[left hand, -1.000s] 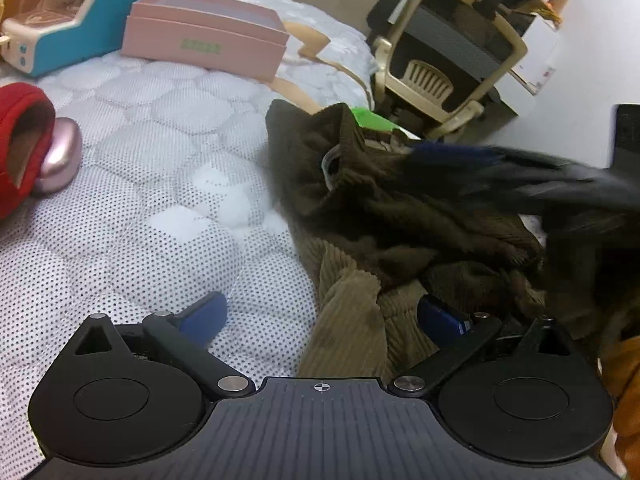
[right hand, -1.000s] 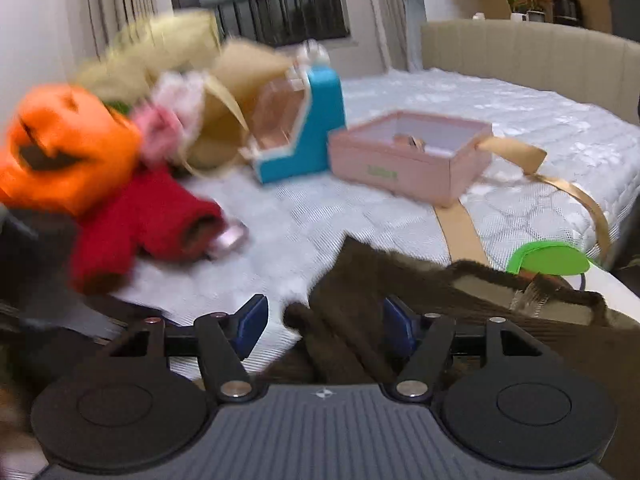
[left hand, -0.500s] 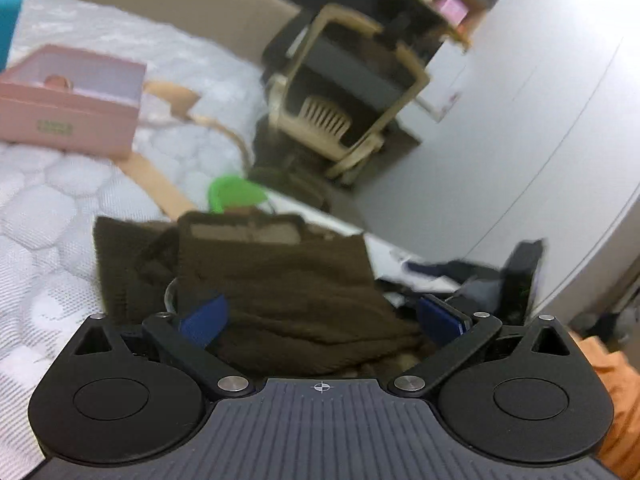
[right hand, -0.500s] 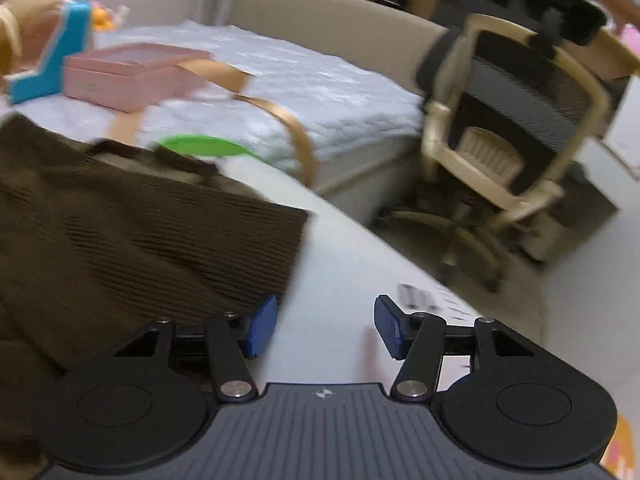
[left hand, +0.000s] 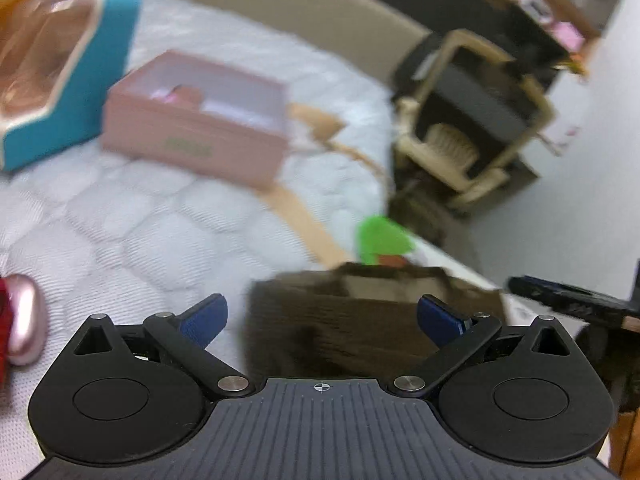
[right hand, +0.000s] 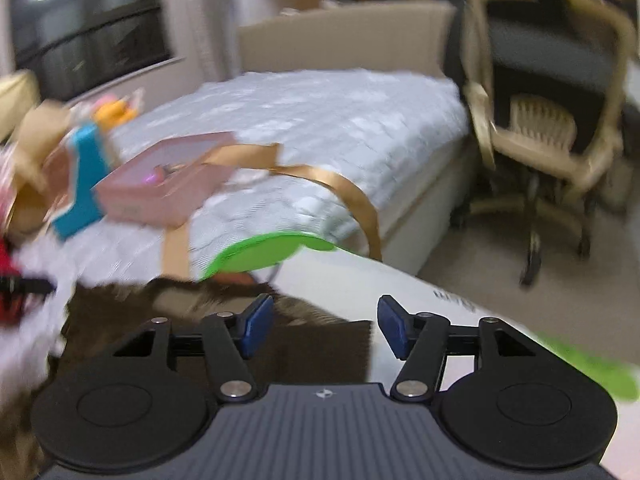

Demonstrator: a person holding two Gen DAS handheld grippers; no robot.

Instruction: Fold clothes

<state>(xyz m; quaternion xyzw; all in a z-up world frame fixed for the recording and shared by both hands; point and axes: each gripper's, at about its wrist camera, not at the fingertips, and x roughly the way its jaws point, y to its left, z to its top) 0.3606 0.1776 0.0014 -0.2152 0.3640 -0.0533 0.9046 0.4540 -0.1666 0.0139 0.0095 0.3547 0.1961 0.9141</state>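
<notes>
A dark brown ribbed garment (left hand: 352,328) lies flat on the white bed, its waistband edge away from me. My left gripper (left hand: 322,318) hovers open over its near part, blue pads wide apart and holding nothing. In the right wrist view the same garment (right hand: 312,344) spreads below and to the left. My right gripper (right hand: 326,328) is open above the garment's right edge, where cloth meets a white surface (right hand: 400,288). The other gripper (left hand: 568,300) shows at the far right of the left wrist view. Both views are motion-blurred.
A pink open box (left hand: 200,128) and a teal object (left hand: 80,92) sit on the quilted bed (left hand: 140,220). A tan ribbon (right hand: 332,188) trails over the bed edge. A green flat piece (right hand: 264,252) lies by the garment. A beige office chair (right hand: 552,128) stands right.
The garment went from a bunched heap a second ago to lying flat. Both cameras have swung back left toward the bed and box. Both grippers remain open.
</notes>
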